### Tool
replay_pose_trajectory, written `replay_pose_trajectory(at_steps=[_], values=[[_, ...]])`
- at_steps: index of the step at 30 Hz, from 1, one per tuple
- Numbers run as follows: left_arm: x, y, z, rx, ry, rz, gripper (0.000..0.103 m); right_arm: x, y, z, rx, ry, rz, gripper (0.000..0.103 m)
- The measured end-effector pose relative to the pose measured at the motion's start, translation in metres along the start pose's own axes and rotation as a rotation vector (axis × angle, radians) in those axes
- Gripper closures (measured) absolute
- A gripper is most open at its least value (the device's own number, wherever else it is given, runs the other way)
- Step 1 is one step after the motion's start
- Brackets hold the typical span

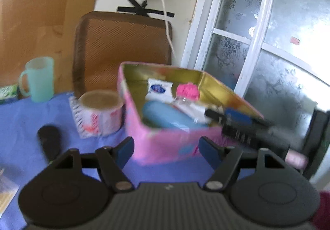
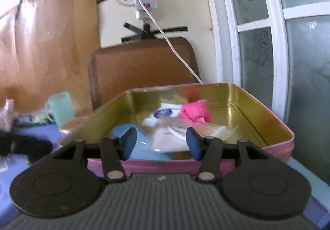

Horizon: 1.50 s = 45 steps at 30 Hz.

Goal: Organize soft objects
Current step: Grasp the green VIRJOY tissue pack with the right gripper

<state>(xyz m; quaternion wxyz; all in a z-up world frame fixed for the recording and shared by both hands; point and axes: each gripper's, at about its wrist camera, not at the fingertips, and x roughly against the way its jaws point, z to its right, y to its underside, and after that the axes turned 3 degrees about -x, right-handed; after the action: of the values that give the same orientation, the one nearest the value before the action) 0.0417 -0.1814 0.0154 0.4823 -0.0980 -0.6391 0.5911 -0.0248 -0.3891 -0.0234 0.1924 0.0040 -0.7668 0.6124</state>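
Observation:
A pink tin box with a gold inside stands on the blue cloth. In it lie a pink fluffy item, a white packet with a blue logo, a light blue soft item and a clear-wrapped white packet. My left gripper is open and empty just in front of the box. My right gripper is open and empty over the box's near wall, above the white packet, with the blue item and pink item beyond. It also shows at the box's right edge in the left wrist view.
A roll of printed tape sits left of the box, a dark oblong object nearer me, a mint cup at the back left. A brown chair back stands behind the table, a window to the right.

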Motion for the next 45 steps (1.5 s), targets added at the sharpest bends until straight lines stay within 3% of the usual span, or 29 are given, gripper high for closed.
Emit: replay_pose_trajectory(at_steps=[3,7,13,17,21,24,28,30,35,38,42,45], values=[[0.030,0.029,-0.019,0.021,-0.027,-0.012,0.032,0.011,-0.003,-0.015,0.001,-0.079,0.026,0.047],[0.077,0.065,-0.052,0.068,-0.127,0.004,0.032,0.017,-0.007,-0.050,0.041,-0.245,0.006,0.047],[0.154,0.105,-0.127,0.291,-0.330,0.092,0.030,0.000,-0.005,-0.129,0.123,-0.522,-0.160,0.047],[0.178,0.123,-0.167,0.397,-0.423,0.131,0.030,-0.030,-0.007,-0.204,0.161,-0.658,-0.272,0.047],[0.176,0.134,-0.191,0.432,-0.508,0.118,0.030,-0.068,0.002,-0.298,0.268,-0.724,-0.398,0.047],[0.177,0.141,-0.193,0.430,-0.481,0.141,0.030,-0.100,0.026,-0.360,0.384,-0.727,-0.518,0.046],[0.177,0.142,-0.194,0.427,-0.456,0.145,0.030,-0.136,0.052,-0.400,0.459,-0.656,-0.610,0.046],[0.177,0.143,-0.194,0.434,-0.447,0.151,0.030,-0.145,0.050,-0.398,0.425,-0.636,-0.607,0.051],[0.176,0.144,-0.194,0.442,-0.438,0.158,0.029,-0.135,0.020,-0.359,0.314,-0.560,-0.486,0.052],[0.177,0.145,-0.196,0.454,-0.426,0.167,0.029,-0.103,0.009,-0.314,0.281,-0.548,-0.443,0.052],[0.180,0.146,-0.196,0.483,-0.402,0.178,0.031,-0.048,0.016,-0.247,0.238,-0.555,-0.457,0.051],[0.179,0.137,-0.188,0.532,-0.283,0.174,0.034,-0.010,0.035,-0.215,0.259,-0.571,-0.492,0.051]])
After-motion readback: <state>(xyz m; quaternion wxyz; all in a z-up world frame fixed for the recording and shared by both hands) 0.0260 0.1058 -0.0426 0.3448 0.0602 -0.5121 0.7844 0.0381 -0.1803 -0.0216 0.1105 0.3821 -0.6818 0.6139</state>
